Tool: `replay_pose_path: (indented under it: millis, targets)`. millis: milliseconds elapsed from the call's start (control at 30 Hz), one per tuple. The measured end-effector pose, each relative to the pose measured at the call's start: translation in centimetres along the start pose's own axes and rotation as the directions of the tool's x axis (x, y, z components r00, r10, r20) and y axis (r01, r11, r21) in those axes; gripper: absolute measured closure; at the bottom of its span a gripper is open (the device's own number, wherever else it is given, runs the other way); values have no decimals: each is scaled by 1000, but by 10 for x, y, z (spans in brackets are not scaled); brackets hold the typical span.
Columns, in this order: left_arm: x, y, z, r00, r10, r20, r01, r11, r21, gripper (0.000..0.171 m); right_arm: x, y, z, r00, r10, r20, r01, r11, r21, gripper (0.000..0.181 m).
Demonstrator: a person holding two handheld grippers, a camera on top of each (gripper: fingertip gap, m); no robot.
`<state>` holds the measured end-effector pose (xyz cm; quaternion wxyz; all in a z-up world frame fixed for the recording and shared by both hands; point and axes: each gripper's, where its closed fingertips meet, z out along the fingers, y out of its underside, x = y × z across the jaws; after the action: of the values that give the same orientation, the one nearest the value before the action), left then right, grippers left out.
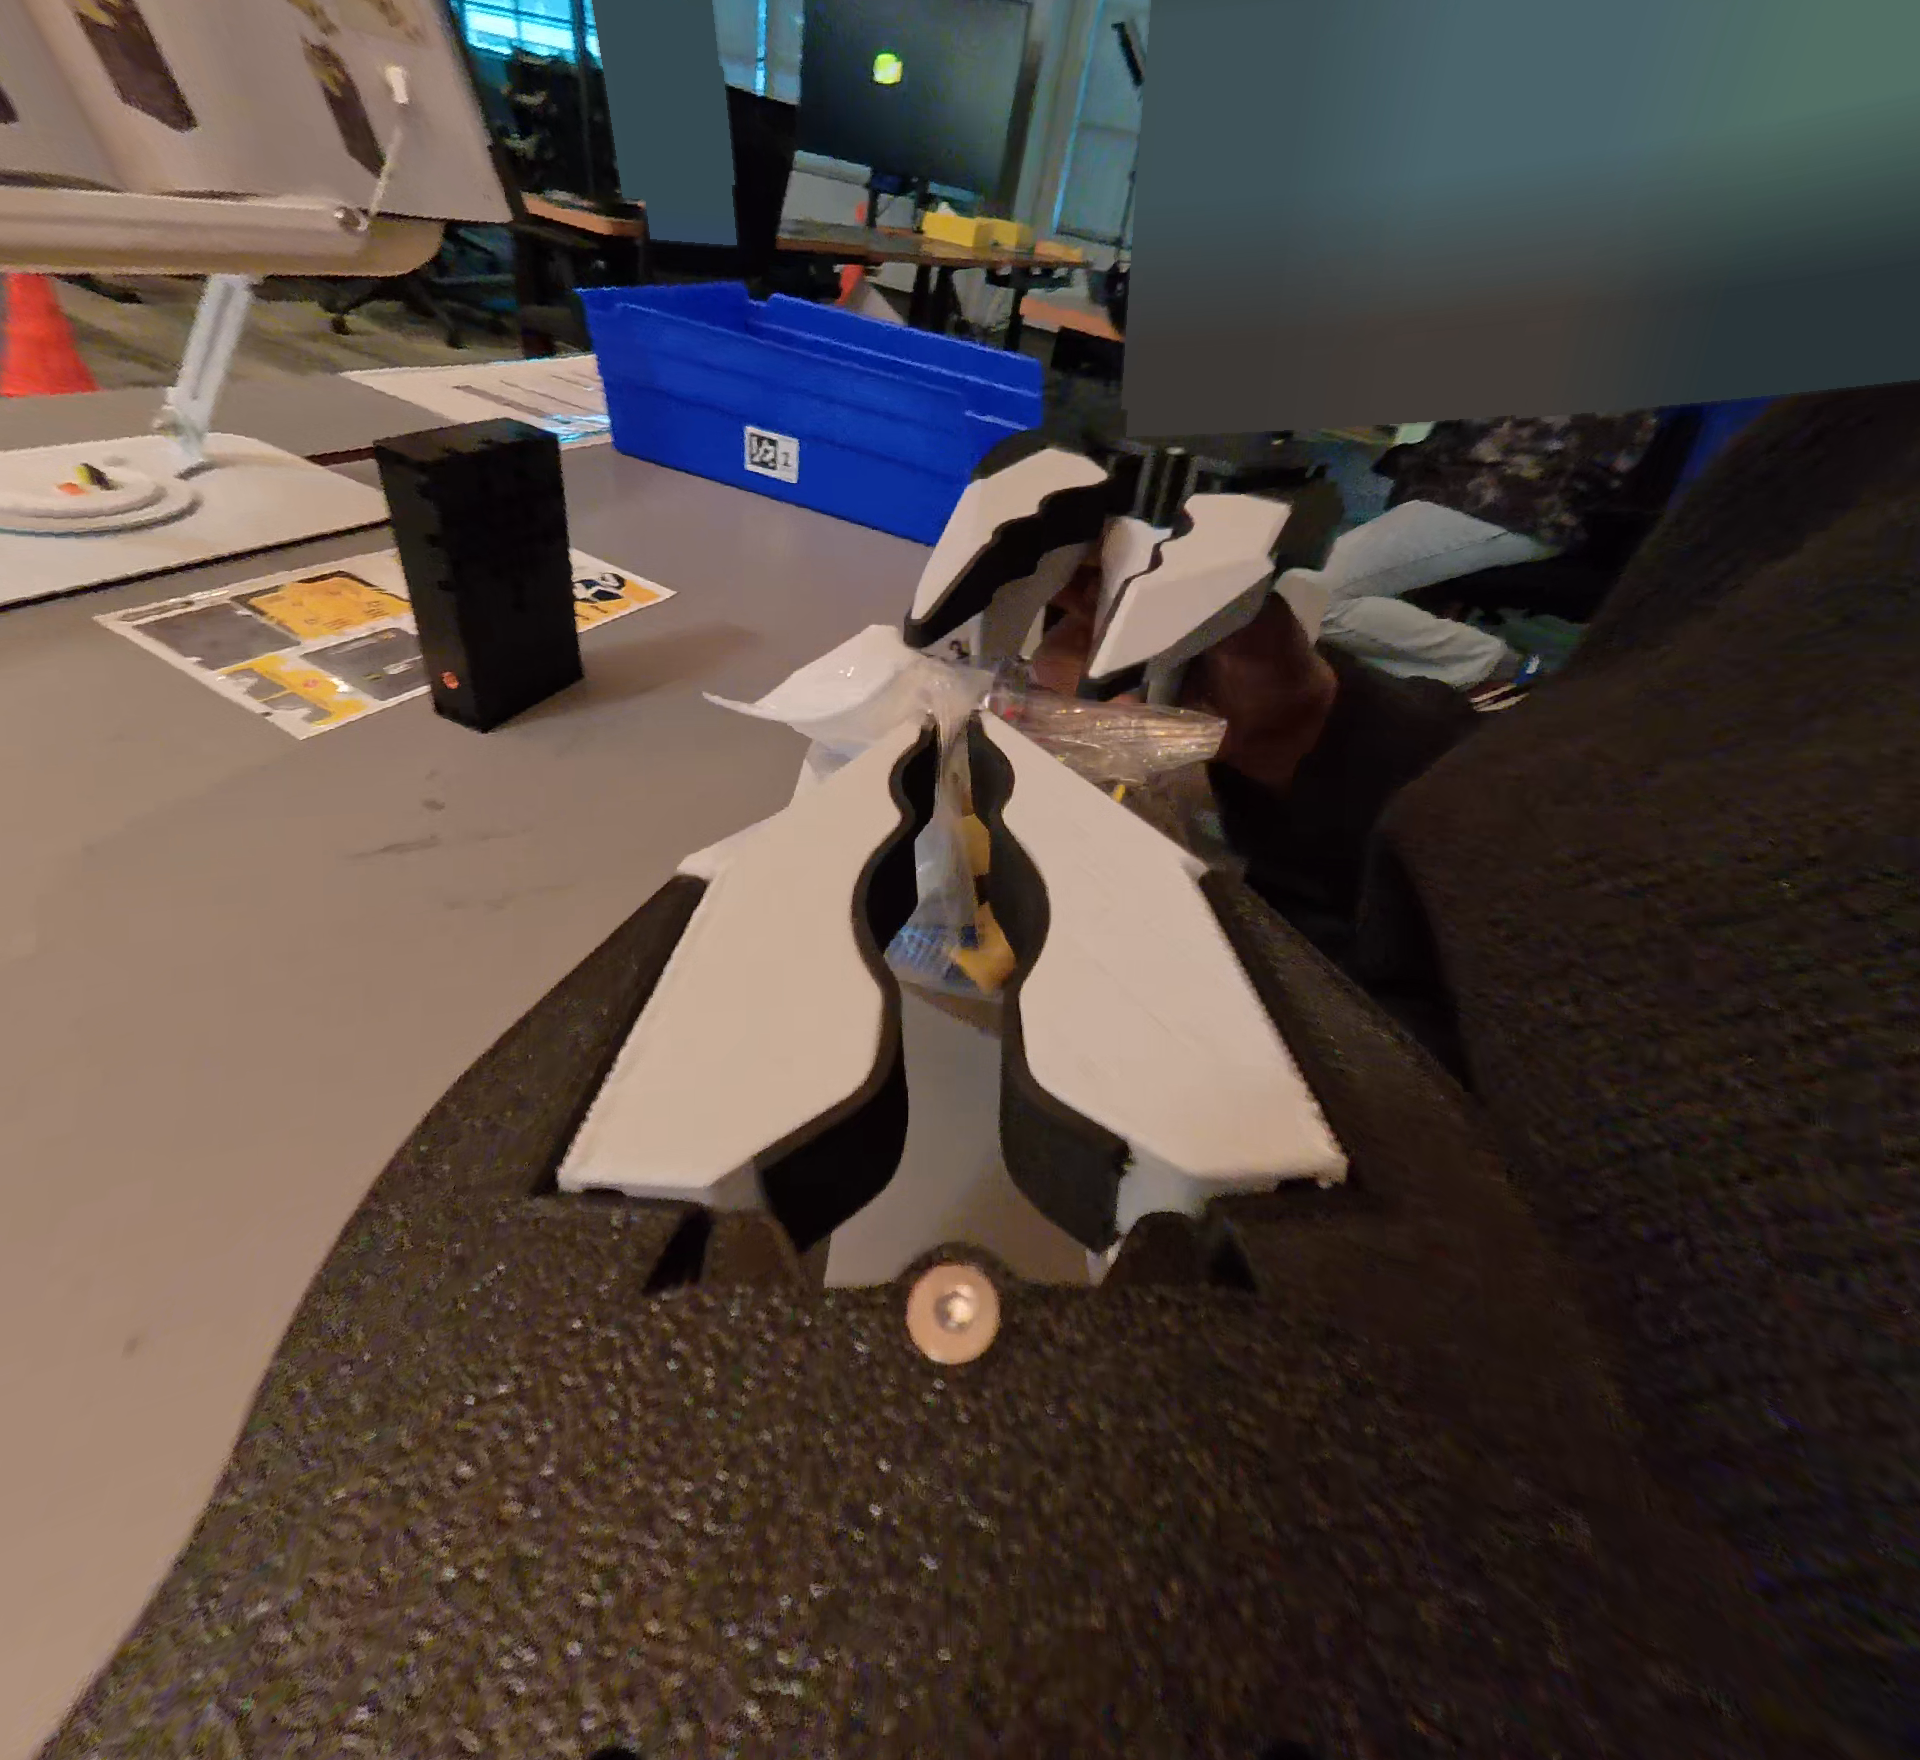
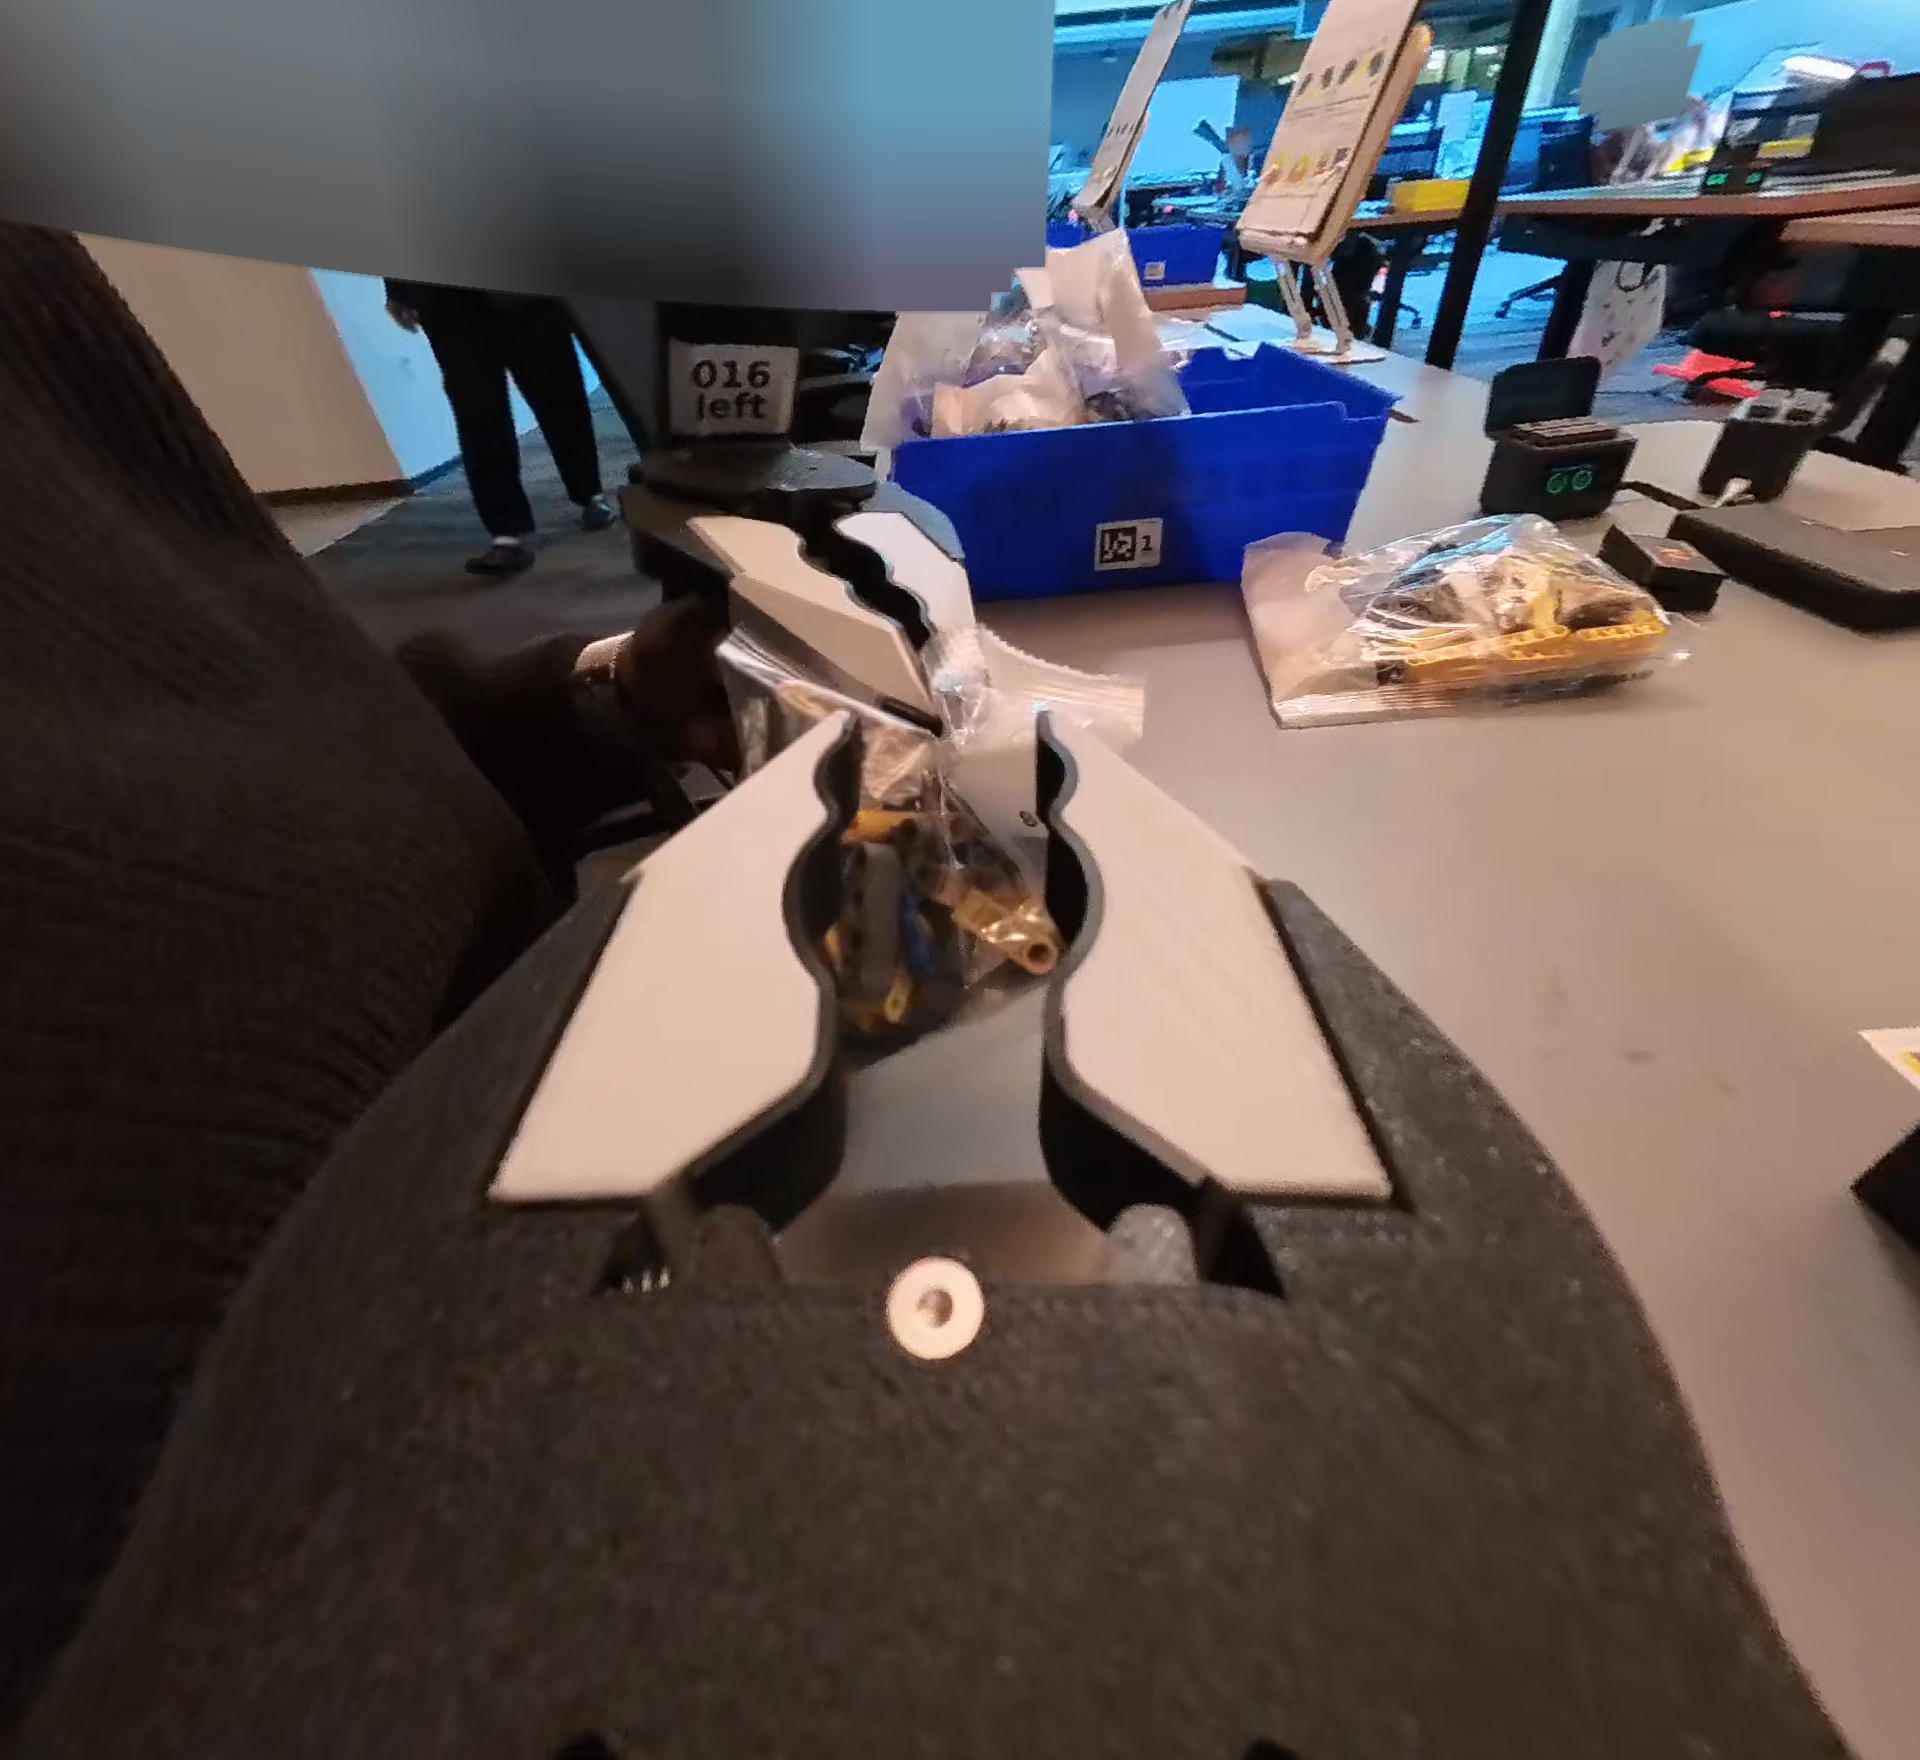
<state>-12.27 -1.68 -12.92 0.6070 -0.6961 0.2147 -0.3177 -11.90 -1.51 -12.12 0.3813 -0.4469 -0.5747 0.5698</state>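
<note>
Left claw [image 1: 951, 723] clamped on clear parts bag [image 2: 935, 889]; right claw [image 2: 945, 723] apart around it.

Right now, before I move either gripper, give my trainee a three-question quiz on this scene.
1. True or false: the left gripper is shut on the clear plastic bag of small yellow and blue parts.
2. Are the jaws of the right gripper open or shut?
3. Multiple choice: the tall black rectangular box stands on A) a printed yellow-and-grey paper sheet, B) a wooden shelf, C) the floor.
Key: 1 true; 2 open; 3 A.
</note>
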Motion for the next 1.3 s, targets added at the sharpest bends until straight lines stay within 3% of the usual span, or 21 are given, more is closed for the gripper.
replay_pose_path:
  millis: [100, 333, 467, 700, 900, 1067, 1300]
  targets:
    - [9, -1, 1, 998, -26, -63, 25, 1000, -9, 166, -6, -6, -3, 999, -18, 50, 16, 999, 31, 162]
    - [14, 7, 4, 996, -17, -86, 12, 999, -52, 164, -10, 10, 0, 992, -100, 76, 106, 991, -79, 170]
    - [18, 2, 4, 992, -29, -120, 29, 1000, -4, 163, -15, 4, -2, 991, -6, 133, 10, 999, -34, 178]
    - [19, -23, -9, 961, -142, -238, 178, 974, 141, 157, -8, -11, -14, 948, 213, 236, -243, 964, 105, 181]
    - [17, -15, 2, 975, -120, -188, 137, 987, 79, 158, -11, -2, -5, 951, 215, 221, -235, 969, 71, 181]
    - [18, -15, 0, 972, -130, -198, 148, 986, 78, 166, -9, -11, -10, 936, 245, 252, -282, 952, 120, 181]
    - [19, -14, 0, 970, -135, -203, 154, 985, 80, 169, -12, -4, -6, 946, 223, 234, -247, 966, 76, 181]
